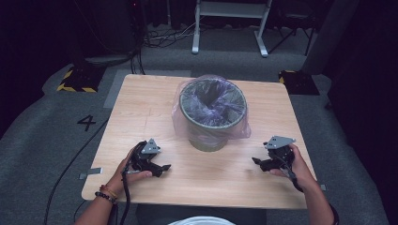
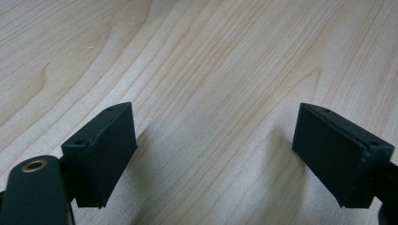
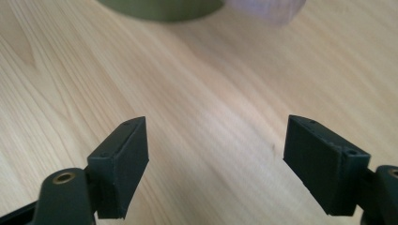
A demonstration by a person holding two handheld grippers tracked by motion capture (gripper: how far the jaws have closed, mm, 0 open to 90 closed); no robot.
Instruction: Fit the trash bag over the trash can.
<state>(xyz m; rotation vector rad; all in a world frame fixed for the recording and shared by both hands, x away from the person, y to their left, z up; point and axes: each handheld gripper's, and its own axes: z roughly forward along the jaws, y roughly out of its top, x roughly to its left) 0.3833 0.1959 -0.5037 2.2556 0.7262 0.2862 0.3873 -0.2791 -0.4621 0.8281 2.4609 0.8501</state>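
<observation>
A grey-green waste bin [image 1: 213,115] lined with a thin clear plastic bag [image 1: 183,119] stands upright in the middle of the wooden table [image 1: 141,108]. My left gripper [image 1: 162,168] rests low over the table's front left, jaws pointing right, open and empty; in the left gripper view its pads [image 2: 110,154] stand wide apart over bare wood. My right gripper [image 1: 257,161] is at the front right, jaws pointing left toward the bin, open and empty. In the right gripper view the bin's base [image 3: 159,8] and a fold of the bag [image 3: 270,10] lie ahead at the top edge.
The table's front edge [image 1: 197,200] runs close to both hands. Beyond the table lie dark floor cables [image 1: 164,35], a white metal frame [image 1: 230,23] and yellow-black marked stands [image 1: 75,79]. A white rounded object [image 1: 202,220] sits at the bottom edge.
</observation>
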